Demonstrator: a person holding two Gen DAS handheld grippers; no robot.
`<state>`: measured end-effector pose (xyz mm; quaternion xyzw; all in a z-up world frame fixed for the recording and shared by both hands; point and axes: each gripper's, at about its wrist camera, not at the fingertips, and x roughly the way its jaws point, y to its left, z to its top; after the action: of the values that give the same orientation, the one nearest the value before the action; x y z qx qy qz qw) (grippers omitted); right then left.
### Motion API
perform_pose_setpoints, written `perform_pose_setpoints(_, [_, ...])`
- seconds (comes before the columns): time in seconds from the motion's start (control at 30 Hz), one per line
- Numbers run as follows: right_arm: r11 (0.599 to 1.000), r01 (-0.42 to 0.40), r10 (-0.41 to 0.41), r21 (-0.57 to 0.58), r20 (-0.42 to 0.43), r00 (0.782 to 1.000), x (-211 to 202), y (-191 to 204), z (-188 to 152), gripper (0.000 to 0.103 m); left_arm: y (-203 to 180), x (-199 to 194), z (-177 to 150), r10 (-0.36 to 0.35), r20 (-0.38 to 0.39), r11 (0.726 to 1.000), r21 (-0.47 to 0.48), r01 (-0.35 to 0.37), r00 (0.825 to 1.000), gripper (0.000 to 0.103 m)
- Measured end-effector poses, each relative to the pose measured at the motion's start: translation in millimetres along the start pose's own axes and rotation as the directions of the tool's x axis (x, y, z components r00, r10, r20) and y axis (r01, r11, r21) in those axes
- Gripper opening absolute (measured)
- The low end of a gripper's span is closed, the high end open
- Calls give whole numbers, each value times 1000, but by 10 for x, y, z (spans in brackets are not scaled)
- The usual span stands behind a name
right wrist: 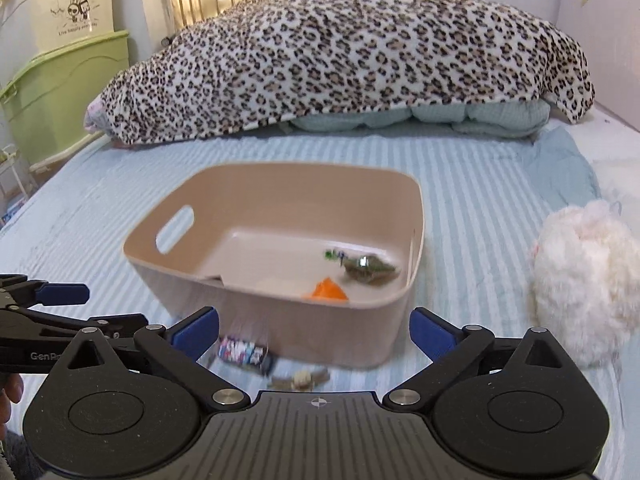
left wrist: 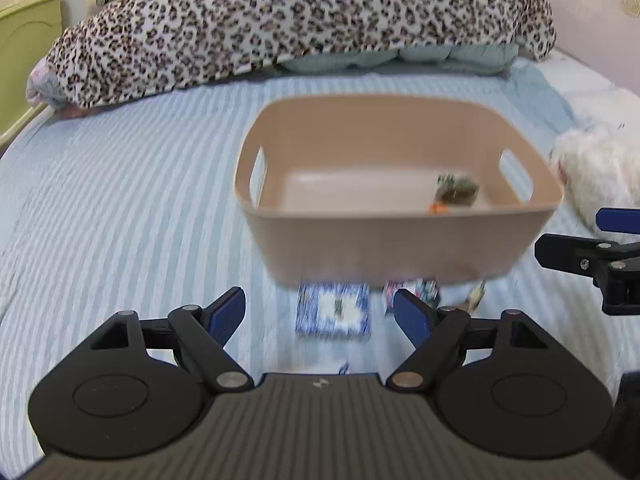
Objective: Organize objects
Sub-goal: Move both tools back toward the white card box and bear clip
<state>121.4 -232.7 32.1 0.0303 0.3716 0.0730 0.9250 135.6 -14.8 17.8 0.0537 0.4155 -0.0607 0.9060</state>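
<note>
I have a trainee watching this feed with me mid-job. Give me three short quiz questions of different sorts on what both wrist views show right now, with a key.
1. True or false: the beige bin already holds an orange item and a green item.
2. Multiple choice: where does the blue patterned box lie? A) inside the bin B) on the striped bedspread in front of the bin C) on the leopard blanket
3. Fill in: both the left gripper and the right gripper are ____ and hold nothing.

Key: 1 true; 2 B; 3 open.
</note>
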Motion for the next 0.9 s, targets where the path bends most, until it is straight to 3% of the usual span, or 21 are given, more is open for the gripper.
perform_pose_setpoints(0.53, [1000, 1, 0, 2, -207, 978, 528, -40, -540, 103, 109, 468, -493, -6, -195, 997, -81, -10, 981, 82])
perform_pose_setpoints(0.9, [999, 22, -31, -35, -293, 956, 916, -22, -765, 103, 217, 703, -580, -17, -236, 993, -118, -12, 972, 83])
